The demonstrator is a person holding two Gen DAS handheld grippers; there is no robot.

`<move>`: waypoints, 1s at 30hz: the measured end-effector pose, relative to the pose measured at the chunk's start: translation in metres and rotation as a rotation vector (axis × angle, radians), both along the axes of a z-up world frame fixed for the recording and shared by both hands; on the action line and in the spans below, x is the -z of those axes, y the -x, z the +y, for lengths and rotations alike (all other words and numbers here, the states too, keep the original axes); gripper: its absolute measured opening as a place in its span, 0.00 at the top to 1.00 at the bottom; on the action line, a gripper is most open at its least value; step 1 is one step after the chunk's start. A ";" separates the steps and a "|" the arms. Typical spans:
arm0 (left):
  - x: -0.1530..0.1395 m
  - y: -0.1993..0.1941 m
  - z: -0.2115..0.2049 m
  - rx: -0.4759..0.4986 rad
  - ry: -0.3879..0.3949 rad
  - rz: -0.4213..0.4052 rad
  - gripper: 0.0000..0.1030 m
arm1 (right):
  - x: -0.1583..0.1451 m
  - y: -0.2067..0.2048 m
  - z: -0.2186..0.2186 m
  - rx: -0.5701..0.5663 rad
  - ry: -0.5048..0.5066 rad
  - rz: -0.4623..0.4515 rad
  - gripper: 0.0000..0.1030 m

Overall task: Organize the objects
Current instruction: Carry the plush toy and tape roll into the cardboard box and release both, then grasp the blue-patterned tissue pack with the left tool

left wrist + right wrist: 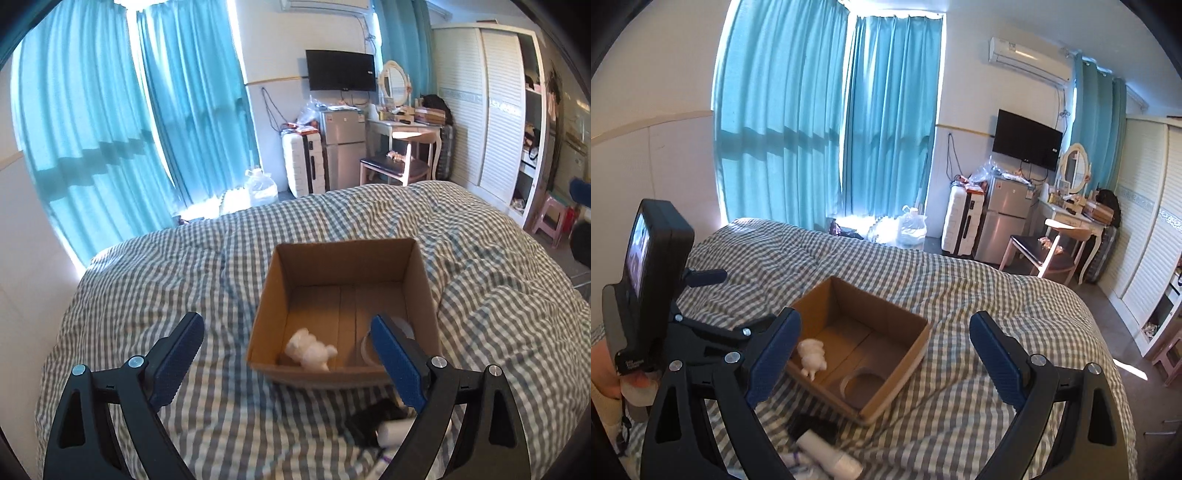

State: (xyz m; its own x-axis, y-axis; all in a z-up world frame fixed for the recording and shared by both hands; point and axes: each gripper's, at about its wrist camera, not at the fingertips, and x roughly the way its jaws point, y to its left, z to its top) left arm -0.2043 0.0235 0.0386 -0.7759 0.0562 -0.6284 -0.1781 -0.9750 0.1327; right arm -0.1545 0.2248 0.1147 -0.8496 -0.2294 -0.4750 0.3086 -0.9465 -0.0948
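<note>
**Two items in the box, both claws spread wide and empty**

Two grippers were in my views above the checked bedspread (147,295), and I took the cardboard box (343,266) as my reference for everything else.

Left gripper (287,347): jaws stood wide apart, nothing between the pads. Its one blue finger sat over the bedspread beside the box, the other overlapped the box's near corner in the picture.

Right gripper (885,345): jaws equally wide, nothing gripped. The box showed between its fingers, lower in the scene, not touched.

Inside the box I noted a small white figurine (812,357) lying on the floor near one wall, and a roll of clear tape (862,387) lying flat in the adjacent near corner. The two were apart.

Outside the box, just beside its near wall on the bedspread, lay a black object (371,419), blurred, kind not readable, touching a white cylinder (827,452). More pale items lay against those, too blurred to identify.

Beyond the box, past the bed edge, I saw teal curtains (783,129).
</note>
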 end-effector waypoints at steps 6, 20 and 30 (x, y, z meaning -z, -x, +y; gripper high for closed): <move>0.025 -0.052 -0.010 -0.057 0.005 -0.013 0.08 | 0.041 -0.048 -0.004 -0.003 0.015 -0.072 0.10; 0.133 -0.129 0.007 -0.049 0.045 -0.179 0.08 | 0.141 -0.091 0.000 0.061 -0.031 -0.233 0.10; 0.168 -0.161 0.025 0.096 -0.025 -0.292 0.08 | 0.165 -0.090 0.003 0.090 -0.008 -0.305 0.10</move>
